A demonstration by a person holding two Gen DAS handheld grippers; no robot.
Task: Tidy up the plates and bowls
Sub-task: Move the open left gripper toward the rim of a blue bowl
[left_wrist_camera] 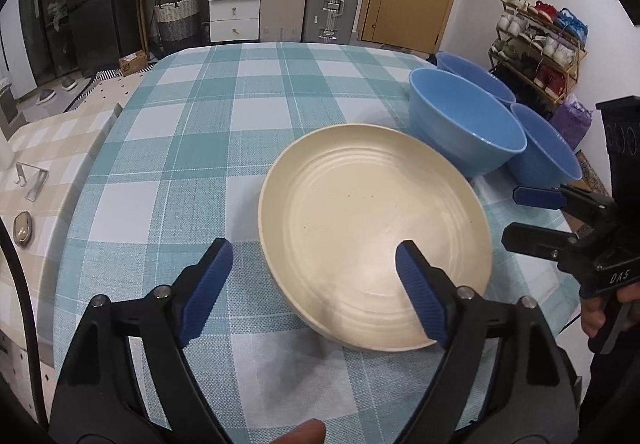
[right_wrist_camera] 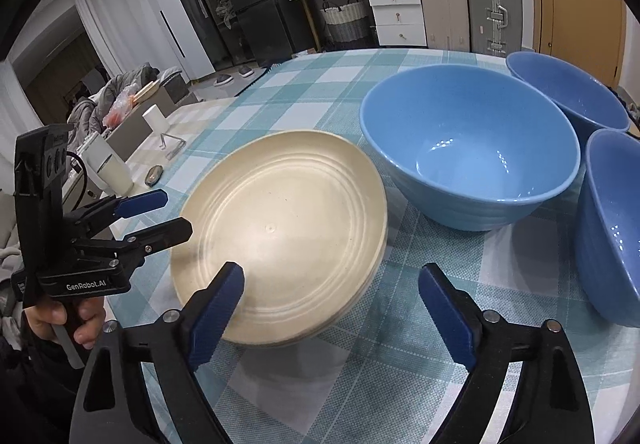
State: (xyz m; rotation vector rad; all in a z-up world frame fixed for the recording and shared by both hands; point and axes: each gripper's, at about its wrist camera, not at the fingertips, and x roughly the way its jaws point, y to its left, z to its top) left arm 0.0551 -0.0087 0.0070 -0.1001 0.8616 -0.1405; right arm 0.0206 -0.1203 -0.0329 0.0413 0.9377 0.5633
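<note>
A cream plate [left_wrist_camera: 372, 232] lies on the checked tablecloth; in the right wrist view the cream plate [right_wrist_camera: 284, 232] looks like a stack of several. Three blue bowls stand beyond it: a near bowl [left_wrist_camera: 464, 120] [right_wrist_camera: 468, 148], a far bowl [left_wrist_camera: 472, 76] [right_wrist_camera: 568, 88] and a right bowl [left_wrist_camera: 544, 148] [right_wrist_camera: 612, 224]. My left gripper [left_wrist_camera: 316, 284] is open and empty, its right finger over the plate's near rim. My right gripper [right_wrist_camera: 332, 308] is open and empty, hovering over the plate's right edge. Each gripper shows in the other's view, the right [left_wrist_camera: 528, 216] and the left [right_wrist_camera: 172, 212].
The checked tablecloth [left_wrist_camera: 224, 132] covers the table. A lower beige checked surface [left_wrist_camera: 36, 180] at the left carries a metal clip, a small dark object and white cups [right_wrist_camera: 114, 168]. Drawers, suitcases, a door and a shoe rack [left_wrist_camera: 536, 44] stand behind.
</note>
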